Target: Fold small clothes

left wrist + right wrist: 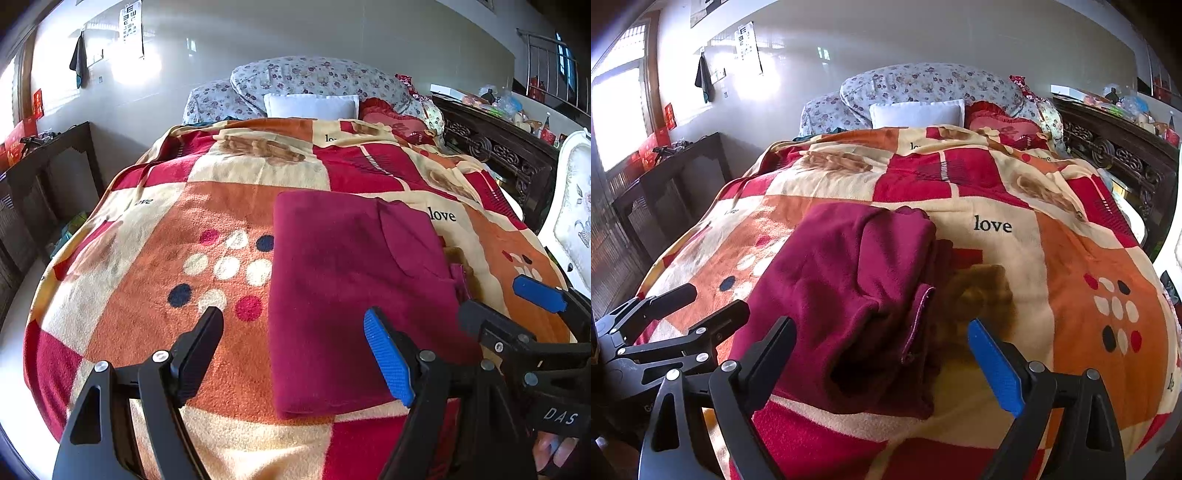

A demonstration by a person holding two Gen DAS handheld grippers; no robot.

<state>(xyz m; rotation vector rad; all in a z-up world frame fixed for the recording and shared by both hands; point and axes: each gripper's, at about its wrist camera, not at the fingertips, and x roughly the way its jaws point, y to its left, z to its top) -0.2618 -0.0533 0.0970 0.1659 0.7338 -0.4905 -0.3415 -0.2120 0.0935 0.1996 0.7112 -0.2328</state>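
Garment: the maroon fleece garment [354,288] lay on the patterned blanket [207,206] of the bed, already a neat rectangle, with a sleeve or flap doubled over its right part
Loose end: a hemmed cuff [918,317] stuck out at the garment's right edge, near the right gripper
Left gripper [295,354]: fingers spread wide, empty, poised above the near left edge of the garment
Right gripper [882,354]: fingers spread too, holding nothing, hovering over the near right side
Step in hand: probably the next fold, or tidying the cuff
How to do it well: it seemed best to pinch every layer at the near corners, lift both sides evenly, tuck the cuff inside, and lay the edges flush
Risk: soft fleece could slip, and the blanket below could get caught in the pinch
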